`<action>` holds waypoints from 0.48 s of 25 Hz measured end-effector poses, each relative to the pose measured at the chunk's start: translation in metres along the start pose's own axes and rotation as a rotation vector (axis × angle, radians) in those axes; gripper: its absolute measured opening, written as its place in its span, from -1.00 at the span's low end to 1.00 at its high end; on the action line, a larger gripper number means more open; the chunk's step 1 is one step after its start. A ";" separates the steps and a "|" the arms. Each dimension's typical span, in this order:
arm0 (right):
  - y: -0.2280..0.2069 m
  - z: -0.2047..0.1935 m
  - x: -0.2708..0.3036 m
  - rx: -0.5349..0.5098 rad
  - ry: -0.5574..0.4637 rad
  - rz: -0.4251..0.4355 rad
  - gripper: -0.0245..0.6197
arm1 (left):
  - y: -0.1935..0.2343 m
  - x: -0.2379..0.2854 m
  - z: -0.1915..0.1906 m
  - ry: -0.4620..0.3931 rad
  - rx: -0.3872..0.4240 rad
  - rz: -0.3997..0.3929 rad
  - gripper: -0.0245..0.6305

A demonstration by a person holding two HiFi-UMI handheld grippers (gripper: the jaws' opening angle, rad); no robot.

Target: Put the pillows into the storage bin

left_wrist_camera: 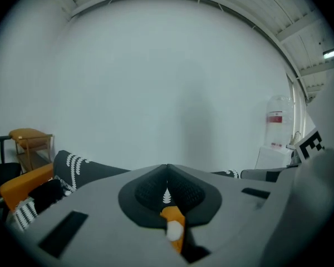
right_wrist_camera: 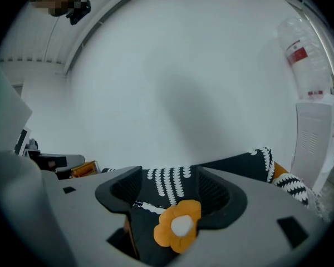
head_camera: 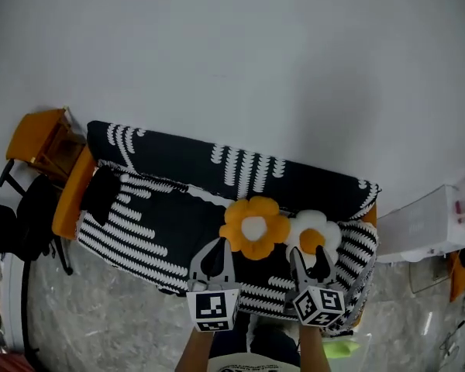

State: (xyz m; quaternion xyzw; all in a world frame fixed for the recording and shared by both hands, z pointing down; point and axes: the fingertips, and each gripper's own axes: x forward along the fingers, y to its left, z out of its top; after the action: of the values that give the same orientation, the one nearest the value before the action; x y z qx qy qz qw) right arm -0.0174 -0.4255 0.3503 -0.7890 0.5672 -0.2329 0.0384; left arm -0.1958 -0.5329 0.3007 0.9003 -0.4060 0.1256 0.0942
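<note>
Orange flower pillow (head_camera: 253, 227) and white flower pillow (head_camera: 314, 235) touching, on sofa (head_camera: 155, 208) seat, right half. Left gripper (head_camera: 218, 248) jaws pressed together, empty, at sofa front edge. Right gripper (head_camera: 310, 256) jaws wide, empty, just before white flower pillow.

My left gripper (head_camera: 217, 250) and right gripper (head_camera: 310, 254) are grey with black pads, and their cubes (head_camera: 213, 310) carry black-and-white square markers. The sofa (head_camera: 163, 208) wears a black cover patterned with rows of white scalloped stripes, and its armrest (head_camera: 70, 192) shows plain orange. The orange flower pillow (head_camera: 253, 227) has orange petals round a white centre. The white flower pillow (head_camera: 313, 235) reverses that, with white petals round an orange centre. The wall (head_camera: 256, 53) is a plain, pale grey-white, and the floor (head_camera: 101, 316) is mottled grey, like stone. The side table (head_camera: 35, 134) at the left is orange.
</note>
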 end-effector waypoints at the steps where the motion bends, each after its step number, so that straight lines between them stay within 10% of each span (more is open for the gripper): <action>1: -0.001 -0.007 0.009 0.006 0.014 -0.008 0.07 | 0.004 0.010 -0.005 0.013 0.003 -0.010 -0.88; 12: -0.041 -0.083 0.101 0.001 0.170 -0.063 0.07 | 0.023 0.098 -0.093 0.175 -0.022 -0.044 -0.88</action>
State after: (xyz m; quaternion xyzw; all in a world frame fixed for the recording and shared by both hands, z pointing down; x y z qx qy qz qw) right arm 0.0094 -0.4866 0.4697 -0.7839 0.5432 -0.3004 -0.0166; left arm -0.1646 -0.5919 0.4202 0.8936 -0.3777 0.1971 0.1417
